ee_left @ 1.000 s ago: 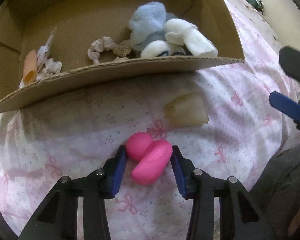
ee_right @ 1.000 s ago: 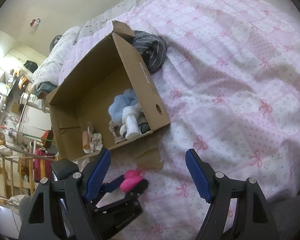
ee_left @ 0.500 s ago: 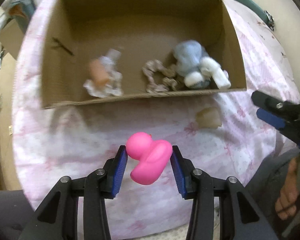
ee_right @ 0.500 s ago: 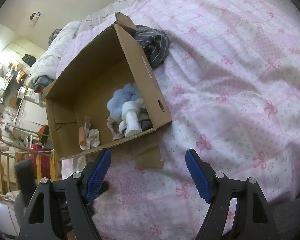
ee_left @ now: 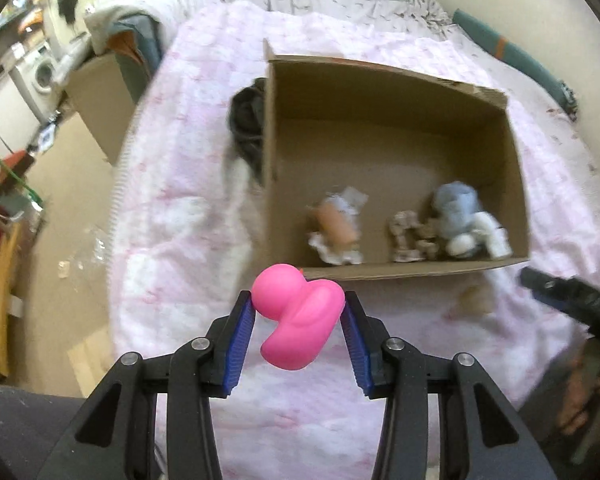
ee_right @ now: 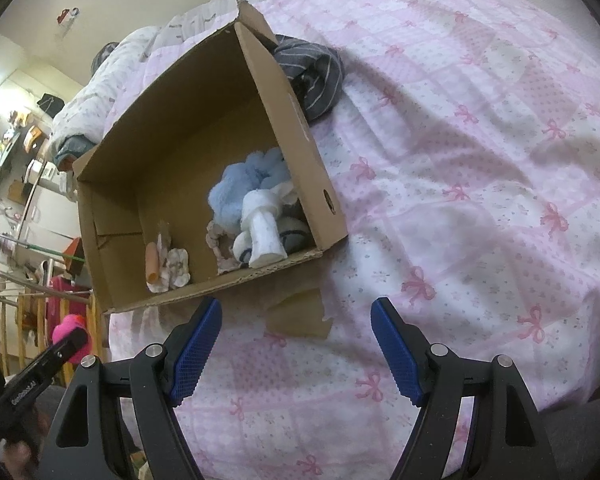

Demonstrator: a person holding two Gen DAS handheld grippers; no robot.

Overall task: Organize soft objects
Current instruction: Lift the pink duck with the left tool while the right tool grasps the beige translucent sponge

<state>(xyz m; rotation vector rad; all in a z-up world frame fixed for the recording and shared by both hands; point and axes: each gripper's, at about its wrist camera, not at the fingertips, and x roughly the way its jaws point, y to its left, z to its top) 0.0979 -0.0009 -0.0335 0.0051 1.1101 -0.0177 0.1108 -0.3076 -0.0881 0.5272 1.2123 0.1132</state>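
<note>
Between left claw (ee_left: 298,322) pads: one pink duck (ee_left: 298,320).

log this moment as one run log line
left gripper: shut on pink duck, held above bedspread | right gripper: open, nothing held | cardboard box: blue plush inside | duck: not yet in box

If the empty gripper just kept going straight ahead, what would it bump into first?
Probably the tan scrap lying on the pink bedspread, just ahead between the right gripper's open fingers. The cardboard box is beyond it. Depth is hard to judge here.
</note>
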